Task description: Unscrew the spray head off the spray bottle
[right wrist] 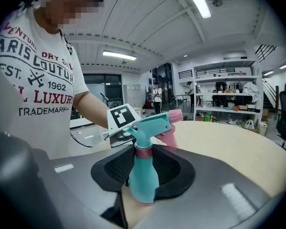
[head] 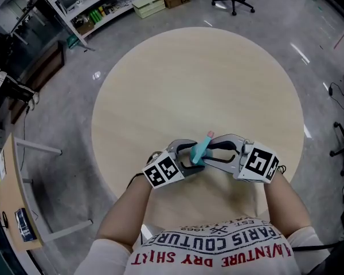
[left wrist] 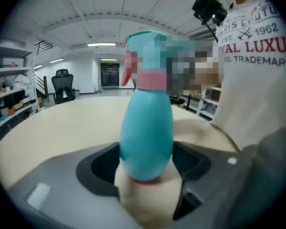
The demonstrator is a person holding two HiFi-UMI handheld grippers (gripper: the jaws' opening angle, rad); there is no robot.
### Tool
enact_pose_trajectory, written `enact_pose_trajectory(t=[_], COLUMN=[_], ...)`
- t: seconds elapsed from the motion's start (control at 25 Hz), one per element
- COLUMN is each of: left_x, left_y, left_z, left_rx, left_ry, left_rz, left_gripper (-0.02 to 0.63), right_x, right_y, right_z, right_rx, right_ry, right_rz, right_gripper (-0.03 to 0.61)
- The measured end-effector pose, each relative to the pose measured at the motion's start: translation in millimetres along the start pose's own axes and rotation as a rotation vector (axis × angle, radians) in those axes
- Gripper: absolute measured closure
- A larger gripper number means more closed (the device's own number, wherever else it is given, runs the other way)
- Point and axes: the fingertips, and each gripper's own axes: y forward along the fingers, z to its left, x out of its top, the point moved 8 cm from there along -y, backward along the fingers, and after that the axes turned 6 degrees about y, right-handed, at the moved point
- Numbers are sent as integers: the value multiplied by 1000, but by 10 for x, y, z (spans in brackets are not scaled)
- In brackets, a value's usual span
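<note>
— Which way is it pointing?

— The teal plastic spray bottle point(head: 199, 153) leans. Its long axis runs from the base, nearest the person, up to the teal spray head point(right wrist: 152, 124), which tips away from them and a little to their right. In the right gripper view the nozzle aims to the right, with the pink trigger point(right wrist: 168, 137) under it and a pink collar point(right wrist: 143, 151) at the neck. The bottle is over the near edge of the round, pale beige worktop point(head: 206, 79), just in front of the person's chest.

— And the hands?

— The left forearm point(head: 129, 211) and right forearm point(head: 284, 202) angle in from the sides. The left gripper point(head: 192, 157) and right gripper point(head: 211, 153) face each other, with the left marker cube point(head: 161, 171) and right marker cube point(head: 260, 161) turned upward. The left one's fingers point(left wrist: 62, 194) stand wide, pinching the bottle's lower body. The right one's fingers point(right wrist: 219, 175) sit closer together, also clamped low on the bottle.

— Anything you can't see?

— The hands themselves are hidden behind the cubes. I can't tell whether the base touches the worktop. In the left gripper view, part of the spray head is too blurred to make out.
</note>
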Motion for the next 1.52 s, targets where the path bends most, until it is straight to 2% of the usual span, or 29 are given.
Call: enact_pose_trajectory(t=[0.08, 0.16, 0.28, 0.36, 0.44, 0.6, 0.68, 0.8, 0.92, 1.04, 1.2, 1.36, 1.44, 1.52], left_x=[2, -6, 1, 27, 64, 119, 154, 198, 179, 110, 68, 53, 51, 41], left_y=[9, 18, 43, 65, 100, 164, 181, 215, 210, 162, 109, 54, 41, 30], left_z=[-16, -49, -99, -134, -163, -211, -226, -252, -264, -270, -275, -240, -219, -197], left_rx=[6, 61, 204, 301, 384, 494, 521, 528, 500, 425, 243, 38, -44, -80], left_ry=[-15, -58, -180, -241, -275, -348, -372, -382, -359, -296, -174, -23, 30, 47], left_rz=[2, -8, -27, -28, -17, 0, 14, 21, 8, -13, -20, -30, -38, -30], left_gripper=[273, 273, 273, 273, 273, 273, 273, 273, 273, 273, 273, 273, 273, 273], right_x=[-31, -77, -149, -191, -177, -81, -56, -67, -102, -96, -98, -69, -68, -68], right_y=[-2, -14, -63, -70, -51, 34, 47, 7, -10, -9, -56, -91, -104, -87], right_z=[21, 68, 157, 196, 215, 227, 209, 204, 214, 207, 178, 124, 109, 96], right_rx=[-23, -74, -224, -328, -391, -453, -480, -505, -481, -388, -175, 30, 97, 117], right_ry=[26, 79, 127, 142, 150, 127, 116, 108, 113, 88, -20, -21, -16, -21], right_rz=[-9, -23, -58, -90, -119, -109, -97, -107, -104, -87, -54, -10, 14, 28], right_gripper=[459, 447, 399, 399, 399, 394, 397, 437, 443, 445, 446, 446, 446, 446])
